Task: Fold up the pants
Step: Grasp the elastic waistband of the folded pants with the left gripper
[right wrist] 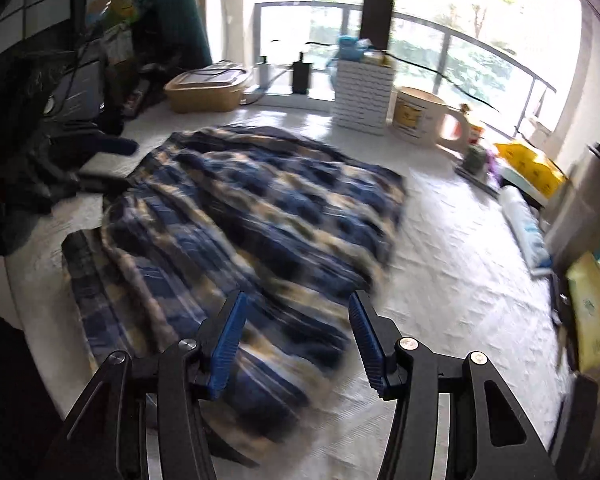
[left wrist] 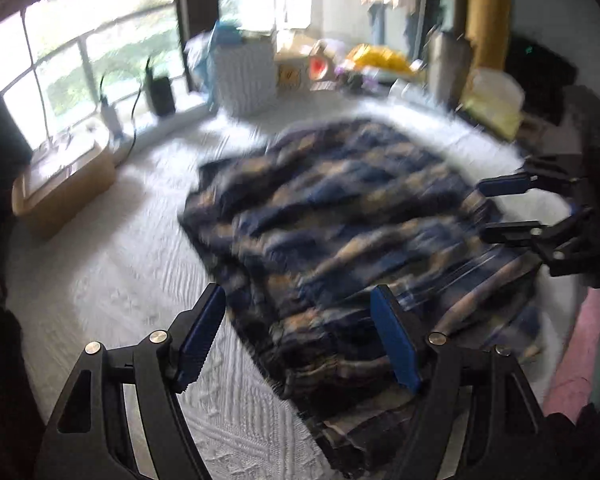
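Both of my grippers point steeply down over the bed (right wrist: 460,240). My left gripper (left wrist: 300,340) hovers with jaws wide apart and empty, above the near edge of the plaid pants (left wrist: 340,220). My right gripper (right wrist: 296,344) hovers with jaws partly open, also empty, over the pants' near corner. The pants lie spread and rumpled on the white quilted cover. Labels on the distant containers are too blurred to read.
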Demonstrator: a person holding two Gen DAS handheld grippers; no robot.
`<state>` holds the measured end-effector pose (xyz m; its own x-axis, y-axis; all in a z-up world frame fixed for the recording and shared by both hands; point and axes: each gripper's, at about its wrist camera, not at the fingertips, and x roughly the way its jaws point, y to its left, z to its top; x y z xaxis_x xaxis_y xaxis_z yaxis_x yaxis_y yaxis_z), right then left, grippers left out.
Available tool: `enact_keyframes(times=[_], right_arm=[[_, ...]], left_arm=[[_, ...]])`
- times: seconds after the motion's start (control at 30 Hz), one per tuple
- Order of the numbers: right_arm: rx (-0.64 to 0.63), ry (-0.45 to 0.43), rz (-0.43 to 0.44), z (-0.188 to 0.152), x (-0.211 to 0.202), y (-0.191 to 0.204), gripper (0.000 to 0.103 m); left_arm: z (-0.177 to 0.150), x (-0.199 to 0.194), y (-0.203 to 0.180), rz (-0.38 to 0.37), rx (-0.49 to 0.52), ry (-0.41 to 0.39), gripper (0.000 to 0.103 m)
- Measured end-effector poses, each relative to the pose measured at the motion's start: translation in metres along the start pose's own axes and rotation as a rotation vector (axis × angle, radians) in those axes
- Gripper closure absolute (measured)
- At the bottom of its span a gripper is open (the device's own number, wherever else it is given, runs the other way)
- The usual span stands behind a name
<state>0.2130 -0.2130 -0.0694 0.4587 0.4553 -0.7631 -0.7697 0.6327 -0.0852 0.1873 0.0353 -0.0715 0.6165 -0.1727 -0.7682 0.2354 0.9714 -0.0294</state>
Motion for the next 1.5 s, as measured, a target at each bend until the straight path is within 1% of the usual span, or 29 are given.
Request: enact_keyframes(times=[0.07,0.1,0.13,0.23,0.33,0.43,0.53,0.6,0.63,0.7,0.83,0.9,0.97,1.07,1.17,1.23,1.3,1.37,1.47,1.5], right_arm=[[-0.002,0.035,-0.008,-0.004,0.013,0.005,0.047],[0.003,0.051,-0.012,-0.009,0.017,0.004,0.047],[0.007,0.052,-0.012,-0.012,0.018,0.003,0.047],[0.048,0.045,-0.011,-0.021,0.009,-0.007,0.047],[0.091,0.035,-0.031,-0.025,-0.003,-0.018,0.047],[0.129,-0.013,-0.058,-0.024,-0.018,-0.03,0.045],[0.185,-0.054,-0.077,-0.02,-0.025,-0.044,0.038],[0.221,-0.072,-0.082,-0.017,-0.025,-0.053,0.03],[0.239,-0.082,-0.081,-0.016,-0.023,-0.057,0.03],[0.267,-0.097,-0.075,-0.012,-0.019,-0.063,0.03],[0.314,-0.117,-0.057,-0.007,-0.007,-0.072,0.029],[0.357,-0.116,-0.04,-0.006,0.001,-0.079,0.029],[0.428,-0.101,-0.016,-0.007,0.01,-0.088,0.029],[0.512,-0.089,0.016,-0.009,0.016,-0.098,0.028],[0.535,-0.104,0.059,-0.008,0.018,-0.102,0.028],[0.534,-0.097,0.102,-0.005,0.022,-0.101,0.028],[0.521,-0.084,0.137,-0.001,0.028,-0.097,0.028],[0.5,-0.065,0.148,0.004,0.036,-0.092,0.028],[0.46,-0.061,0.152,0.013,0.041,-0.082,0.029],[0.443,-0.054,0.151,0.014,0.044,-0.078,0.031]], left_arm=[[-0.01,0.013,0.012,-0.011,-0.05,0.038,0.027],[-0.016,0.015,0.021,-0.04,-0.093,0.046,0.026],[-0.019,0.012,0.025,-0.065,-0.118,0.03,0.026],[-0.026,0.002,0.035,-0.083,-0.17,0.018,0.024],[-0.025,-0.004,0.037,-0.08,-0.196,-0.008,0.024],[-0.019,-0.005,0.038,-0.081,-0.226,-0.035,0.024],[-0.013,0.002,0.043,-0.118,-0.296,-0.048,0.024],[-0.01,0.012,0.047,-0.106,-0.346,-0.032,0.024],[-0.009,0.019,0.049,-0.105,-0.373,-0.016,0.024],[-0.006,0.022,0.049,-0.108,-0.384,-0.034,0.023],[0.002,0.029,0.045,-0.127,-0.398,-0.029,0.022],[0.007,0.033,0.039,-0.119,-0.378,-0.028,0.021],[0.011,0.037,0.034,-0.109,-0.368,-0.021,0.021],[0.014,0.039,0.031,-0.136,-0.369,-0.024,0.021],[0.013,0.038,0.031,-0.16,-0.386,-0.031,0.021],[0.012,0.036,0.034,-0.178,-0.399,-0.032,0.026],[0.01,0.035,0.034,-0.189,-0.4,-0.029,0.04],[0.009,0.035,0.03,-0.185,-0.373,-0.03,0.049],[0.01,0.036,0.023,-0.155,-0.341,-0.035,0.05],[0.01,0.037,0.022,-0.149,-0.331,-0.036,0.05]])
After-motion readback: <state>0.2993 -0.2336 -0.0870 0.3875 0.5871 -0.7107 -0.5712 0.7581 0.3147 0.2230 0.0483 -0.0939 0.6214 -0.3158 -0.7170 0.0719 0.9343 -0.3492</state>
